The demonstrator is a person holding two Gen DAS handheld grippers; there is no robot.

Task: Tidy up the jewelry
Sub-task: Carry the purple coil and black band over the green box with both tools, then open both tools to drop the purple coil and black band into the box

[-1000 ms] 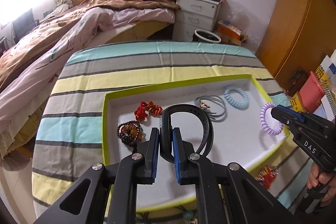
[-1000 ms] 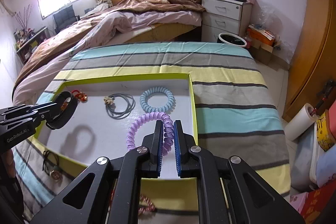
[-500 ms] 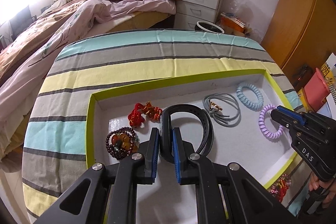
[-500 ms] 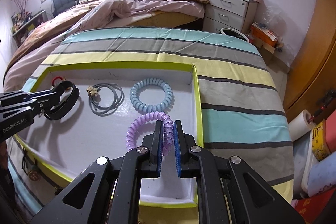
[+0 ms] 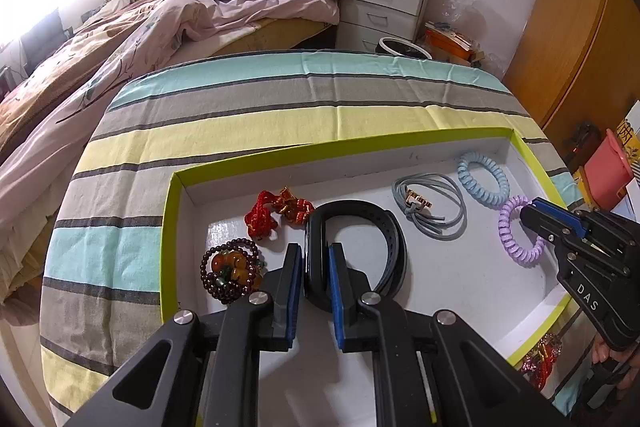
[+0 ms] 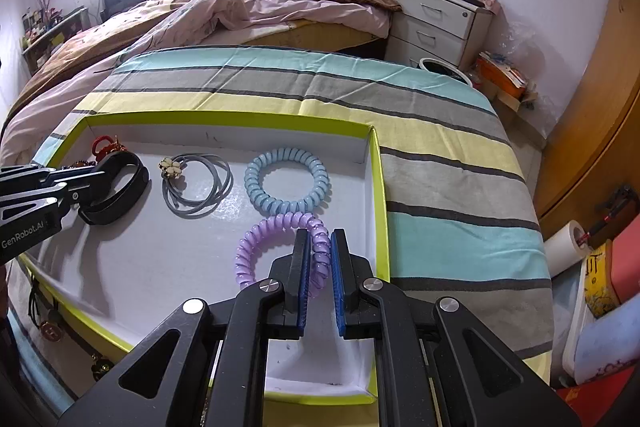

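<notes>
On the striped cloth (image 5: 248,131), a shallow white tray (image 5: 472,287) with a lime-green rim holds all the jewelry. The left gripper (image 5: 316,267) is clenched on a black band (image 5: 384,227); its blue pads press on the near side of the band, and the loop of the band stands out ahead of the fingertips over the tray floor. In the right wrist view the same black band (image 6: 120,187) is seen at about 9 o'clock, with a dark shadow under it, so it seems lifted a little, but I cannot tell for sure.

The right gripper (image 6: 318,251) is grasping a purple coil ring (image 6: 256,247). The coil is pinched between the two pads at its right side, and the rest of the ring lies toward 10 o'clock from the fingertips. Just beyond it, at 12 o'clock, a blue coil ring (image 6: 288,183) lies flat on the tray, and it touches the purple one or is just beside it.

Between the blue coil ring and the black band there is a grey cord loop (image 6: 200,187) with a small flower charm. In the left wrist view, a red knotted ornament (image 5: 276,211) lies at 11 o'clock from the left gripper, and a dark bead bracelet (image 5: 232,271) with amber stones lies at 9 o'clock, near the left wall of the tray.
</notes>
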